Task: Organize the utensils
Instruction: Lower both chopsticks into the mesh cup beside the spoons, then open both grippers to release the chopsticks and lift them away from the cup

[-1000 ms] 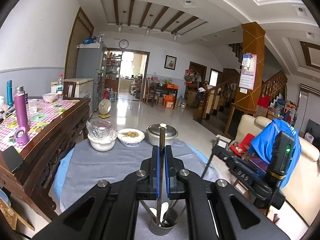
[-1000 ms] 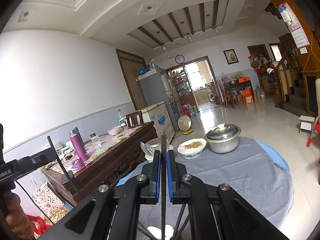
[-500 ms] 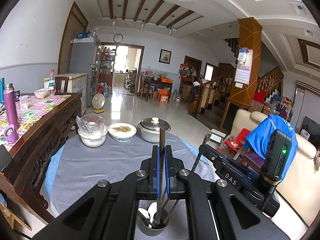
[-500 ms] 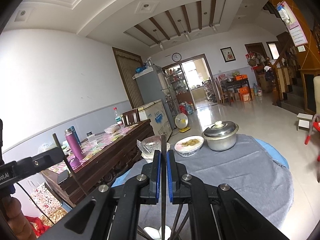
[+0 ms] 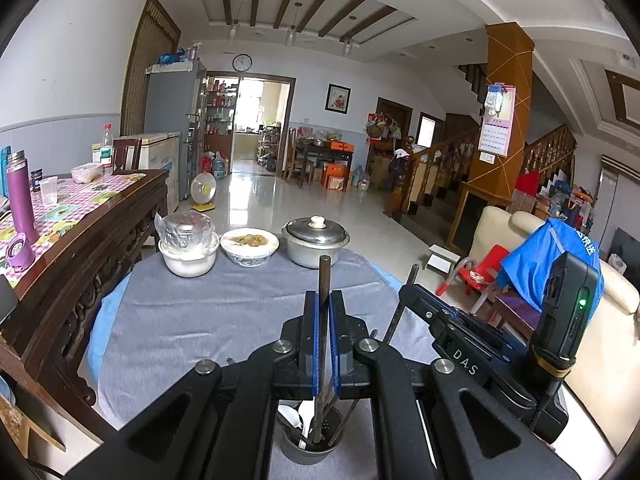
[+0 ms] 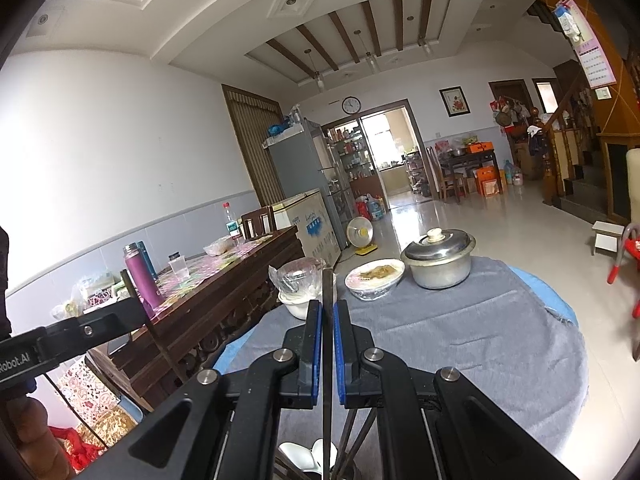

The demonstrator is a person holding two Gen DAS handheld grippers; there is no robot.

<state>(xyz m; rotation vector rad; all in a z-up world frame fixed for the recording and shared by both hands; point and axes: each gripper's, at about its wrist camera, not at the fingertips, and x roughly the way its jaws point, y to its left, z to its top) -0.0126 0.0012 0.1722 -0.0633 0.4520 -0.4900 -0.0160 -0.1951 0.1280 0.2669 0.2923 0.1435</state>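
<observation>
In the left wrist view my left gripper (image 5: pixel 324 297) is shut on a dark chopstick (image 5: pixel 325 274) that stands upright. Its lower end reaches into a metal utensil cup (image 5: pixel 310 450) just below the jaws, which also holds white spoons (image 5: pixel 294 418) and more sticks. My right gripper (image 5: pixel 416 294) shows at the right of that view, with another chopstick (image 5: pixel 402 308) in it. In the right wrist view my right gripper (image 6: pixel 327 307) is shut on an upright dark chopstick (image 6: pixel 327 284), above white spoons (image 6: pixel 304 456). The left gripper (image 6: pixel 86 330) shows at the left edge.
The cup stands on a round table with a grey cloth (image 5: pixel 192 320). At its far side are a plastic-wrapped bowl (image 5: pixel 188 250), a bowl of food (image 5: pixel 250 246) and a lidded metal pot (image 5: pixel 316 242). A wooden sideboard (image 5: pixel 100 216) is left, a sofa (image 5: pixel 500 232) right.
My left gripper has sunk a little with its chopstick and tipped downward, so the bowls sit higher in its view and the cup's spoons show. The right gripper has barely moved.
</observation>
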